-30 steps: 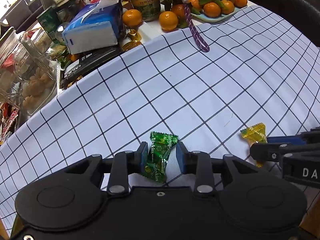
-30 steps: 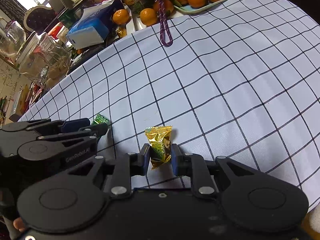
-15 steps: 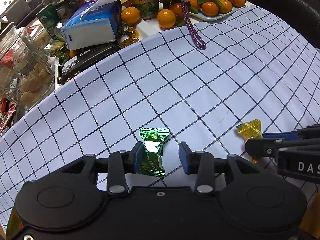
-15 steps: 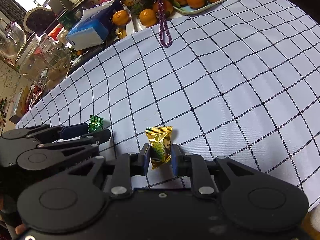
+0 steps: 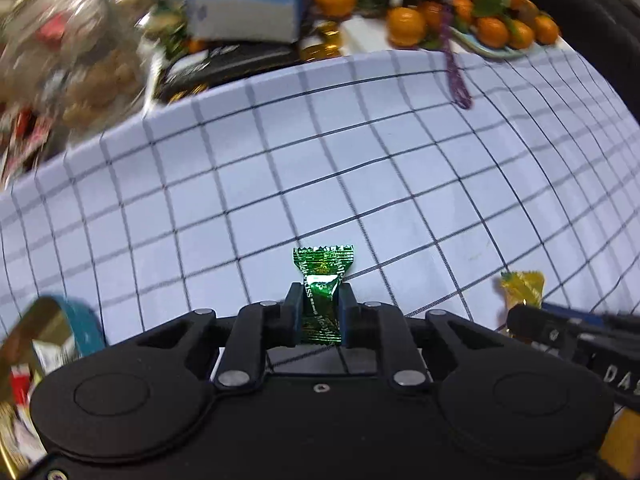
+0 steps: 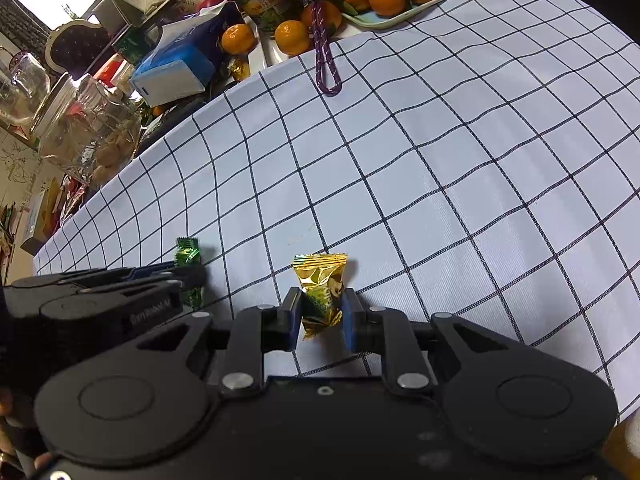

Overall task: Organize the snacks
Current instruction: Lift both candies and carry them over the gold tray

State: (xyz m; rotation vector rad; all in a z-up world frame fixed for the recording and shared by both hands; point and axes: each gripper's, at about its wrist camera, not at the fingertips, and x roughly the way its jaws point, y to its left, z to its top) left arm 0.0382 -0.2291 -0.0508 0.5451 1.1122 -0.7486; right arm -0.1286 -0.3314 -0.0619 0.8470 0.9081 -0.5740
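Green foil catches my eye first: the small green foil-wrapped candy (image 5: 320, 292) stands upright between the blue pads of my left gripper (image 5: 319, 309), and the jaws are closing on it, their inner faces already against the wrapper's sides while its crimped top sticks out beyond the fingertips. From the right wrist camera I see the same green sweet (image 6: 188, 268) poking out past the left tool's black fingers, low on the left of that view. My right gripper (image 6: 320, 309) is clamped tight on the gold foil-wrapped candy (image 6: 322, 292), which sits upright between its pads with the flat sealed end fanned out on top; the left view shows that gold piece (image 5: 522, 286) at the tip of the right tool, off to the right and well apart from the green one. Both sweets are over the pale checked tablecloth with dark grid lines (image 6: 440, 160). Whether either wrapper is touching the cloth I cannot tell. At the far edge of the cloth I make out a purple braided cord loop (image 6: 322, 60), a light green plate heaped with leafy mandarins (image 6: 400, 18), a blue and white tissue pack (image 6: 172, 68), and a clear glass jar holding pale snacks (image 6: 92, 136). The left camera's picture is smeared with motion blur along its left side, where a round gold-rimmed tin with a teal edge (image 5: 60, 320) shows at the lower corner.
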